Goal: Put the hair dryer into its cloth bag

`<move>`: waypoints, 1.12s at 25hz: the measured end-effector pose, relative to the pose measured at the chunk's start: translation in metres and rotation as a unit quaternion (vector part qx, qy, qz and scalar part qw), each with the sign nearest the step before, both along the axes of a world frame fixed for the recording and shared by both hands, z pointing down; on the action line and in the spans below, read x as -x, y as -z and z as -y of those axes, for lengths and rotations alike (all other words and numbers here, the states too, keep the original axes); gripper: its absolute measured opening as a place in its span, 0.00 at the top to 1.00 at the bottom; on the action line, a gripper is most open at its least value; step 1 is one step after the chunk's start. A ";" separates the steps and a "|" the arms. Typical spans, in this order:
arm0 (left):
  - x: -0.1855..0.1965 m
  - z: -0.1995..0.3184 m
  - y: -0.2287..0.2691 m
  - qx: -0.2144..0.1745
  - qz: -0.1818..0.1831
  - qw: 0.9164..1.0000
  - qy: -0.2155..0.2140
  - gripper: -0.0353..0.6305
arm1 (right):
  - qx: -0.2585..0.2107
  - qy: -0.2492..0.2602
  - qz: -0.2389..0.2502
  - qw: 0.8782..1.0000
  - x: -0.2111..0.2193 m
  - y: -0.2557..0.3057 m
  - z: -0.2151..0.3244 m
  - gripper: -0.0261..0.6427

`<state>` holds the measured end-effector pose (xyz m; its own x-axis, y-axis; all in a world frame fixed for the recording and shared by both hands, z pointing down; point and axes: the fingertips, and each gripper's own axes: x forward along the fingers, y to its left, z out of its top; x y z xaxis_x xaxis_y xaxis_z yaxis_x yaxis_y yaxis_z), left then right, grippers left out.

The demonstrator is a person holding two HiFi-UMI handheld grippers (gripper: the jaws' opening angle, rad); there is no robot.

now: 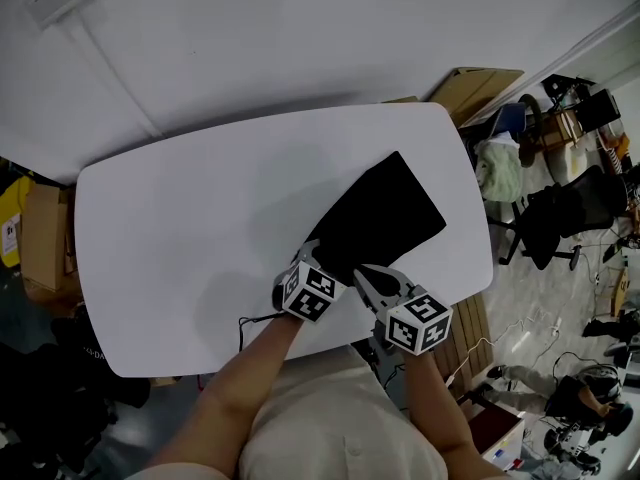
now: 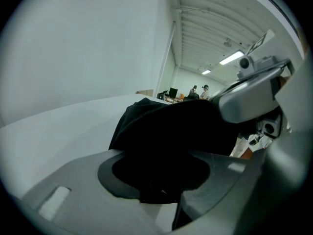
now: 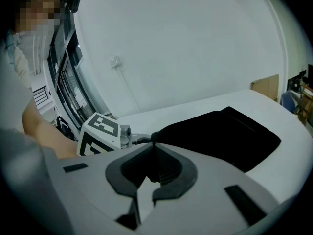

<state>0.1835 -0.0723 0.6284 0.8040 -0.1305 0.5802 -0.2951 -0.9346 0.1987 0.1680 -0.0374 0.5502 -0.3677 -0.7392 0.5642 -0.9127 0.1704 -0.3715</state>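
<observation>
Head view gives me the black cloth bag [image 1: 385,213] lying on the white table [image 1: 180,228], toward 3 o'clock of its centre, with its near end pointing to 7 o'clock. My left gripper [image 1: 312,256] clamps dark cloth at that end. My right gripper [image 1: 362,276], jaws nearly together, pinches the edge just beside it. A thin cord [image 1: 243,326] trails off at 7 o'clock. I cannot make out the hair dryer itself.

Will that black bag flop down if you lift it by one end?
Probably floppy: the black cloth bag lies flat on the table. It likely feels light, though its near end bulges, so something inside may add weight.
</observation>
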 end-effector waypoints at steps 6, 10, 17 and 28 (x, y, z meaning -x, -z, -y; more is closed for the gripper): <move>-0.017 0.004 0.000 -0.006 -0.003 1.000 0.008 0.69 | 0.002 0.003 0.007 1.000 -0.001 -0.001 0.001 0.92; -0.029 0.007 0.001 -0.013 -0.018 1.000 0.011 0.69 | 0.002 -0.003 0.012 1.000 -0.006 -0.002 0.000 0.92; -0.031 0.010 -0.005 -0.027 -0.021 0.999 0.014 0.69 | 0.006 -0.004 0.009 1.000 -0.012 -0.006 -0.002 0.92; -0.001 0.014 0.018 -0.097 -0.001 0.995 0.007 0.68 | 0.003 0.009 -0.015 1.000 -0.009 -0.003 -0.004 0.92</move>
